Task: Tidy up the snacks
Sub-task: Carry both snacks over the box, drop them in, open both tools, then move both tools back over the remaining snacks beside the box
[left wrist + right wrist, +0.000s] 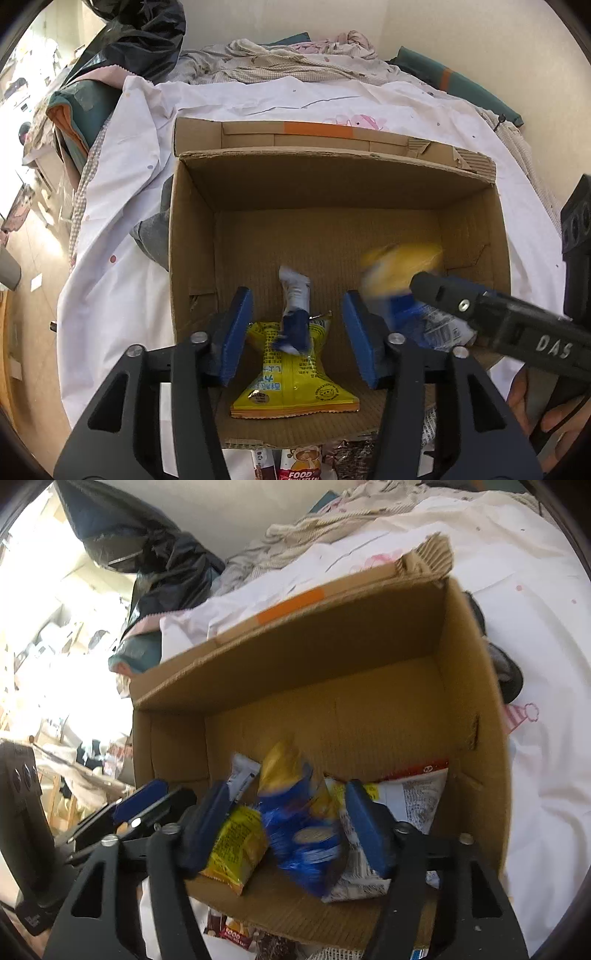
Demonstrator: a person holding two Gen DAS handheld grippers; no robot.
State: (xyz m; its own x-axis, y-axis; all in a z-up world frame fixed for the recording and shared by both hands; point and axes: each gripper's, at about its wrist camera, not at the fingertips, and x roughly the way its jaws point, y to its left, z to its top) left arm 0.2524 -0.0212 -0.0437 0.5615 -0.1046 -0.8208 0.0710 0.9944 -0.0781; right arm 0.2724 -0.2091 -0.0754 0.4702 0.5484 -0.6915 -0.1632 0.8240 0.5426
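Observation:
An open cardboard box (pixel 258 177) lies on a bed. Inside lie a yellow snack packet (pixel 291 380) and a thin white-and-blue stick packet (pixel 295 295). My left gripper (pixel 297 332) is open above the yellow packet, empty. In the right wrist view my right gripper (pixel 284 823) is open, and a blurred blue-and-yellow snack bag (pixel 299 823) is between its pads, apparently falling free into the box (pixel 369 709). That bag also shows blurred in the left wrist view (pixel 399 273). A white packet with red trim (pixel 413 794) lies at the box's right.
White bedsheet (pixel 122 229) surrounds the box, with crumpled bedding (pixel 280 62) behind it and a black plastic bag (pixel 144 37) at the back left. More snack packets (pixel 299 469) lie in front of the box. The floor drops off at the left.

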